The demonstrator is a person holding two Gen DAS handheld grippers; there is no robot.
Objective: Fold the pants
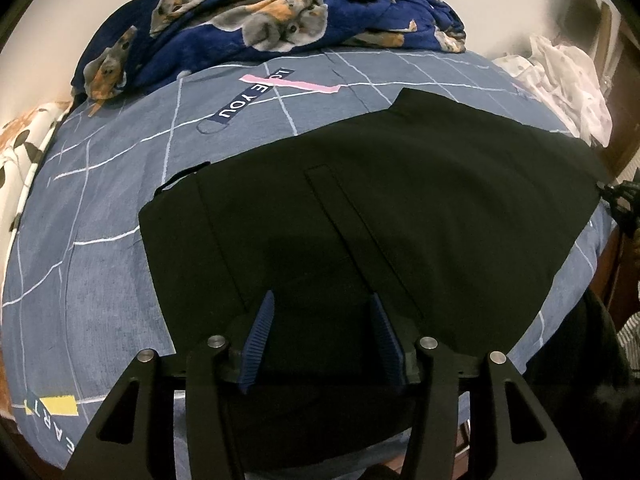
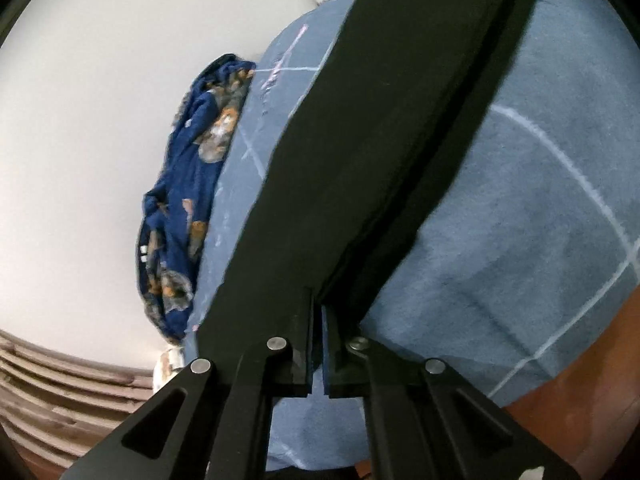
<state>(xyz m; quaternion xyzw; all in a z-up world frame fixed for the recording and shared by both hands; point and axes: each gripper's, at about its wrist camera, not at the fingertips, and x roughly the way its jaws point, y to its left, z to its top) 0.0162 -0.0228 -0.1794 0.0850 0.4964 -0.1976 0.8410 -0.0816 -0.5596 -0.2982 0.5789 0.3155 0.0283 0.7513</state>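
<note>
Black pants [image 1: 380, 200] lie flat across the blue checked bedsheet [image 1: 100, 240], folded lengthwise with a seam line down the middle. My left gripper [image 1: 322, 304] is open, its blue ribbed fingers [image 1: 262, 332] hovering over the near edge of the pants. In the right wrist view the pants [image 2: 380, 140] stretch away from me as a long black strip. My right gripper [image 2: 318, 300] is shut on the pants' end, holding the layered edge between its fingers. The right gripper also shows at the far right in the left wrist view [image 1: 618, 196].
A navy dog-print blanket [image 1: 260, 28] is bunched at the back of the bed, also seen in the right wrist view [image 2: 188, 208]. White patterned cloth [image 1: 560, 80] lies at the right. A floral cloth [image 1: 24, 148] lies at the left edge. A white wall stands behind.
</note>
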